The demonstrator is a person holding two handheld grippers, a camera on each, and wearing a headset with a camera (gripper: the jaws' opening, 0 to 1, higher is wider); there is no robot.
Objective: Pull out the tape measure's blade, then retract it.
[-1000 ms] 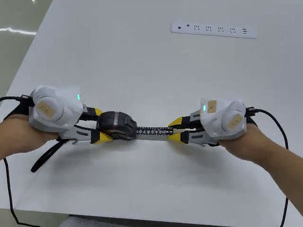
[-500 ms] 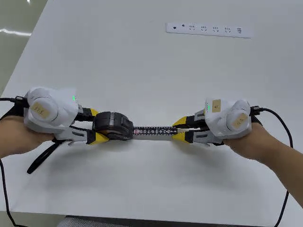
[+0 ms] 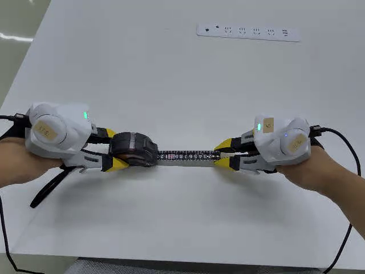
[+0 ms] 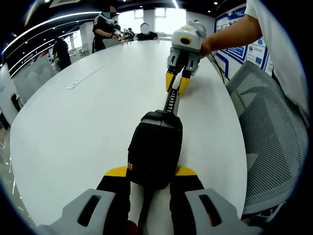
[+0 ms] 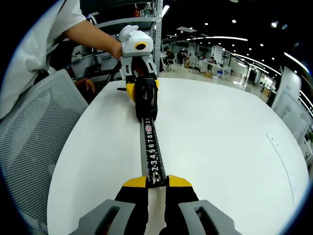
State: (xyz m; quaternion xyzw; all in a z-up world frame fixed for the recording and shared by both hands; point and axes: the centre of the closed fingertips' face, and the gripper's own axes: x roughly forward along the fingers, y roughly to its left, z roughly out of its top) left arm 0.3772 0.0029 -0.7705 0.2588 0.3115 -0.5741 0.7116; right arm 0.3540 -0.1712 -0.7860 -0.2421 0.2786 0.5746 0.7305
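Two tools engaged: left tool [image 3: 117, 150] clamped on tape measure [image 3: 134, 149], near front of table [image 3: 171, 74]; right tool [image 3: 220, 154] pinching blade [image 3: 185, 155] tip. Blade partly out. Advice: pull straight along blade line, tape measure steady, no twist.

A white power strip [image 3: 247, 32] lies upper right on the white bench [image 3: 171, 74] (grey mesh chair [image 4: 264, 142] at its edge).
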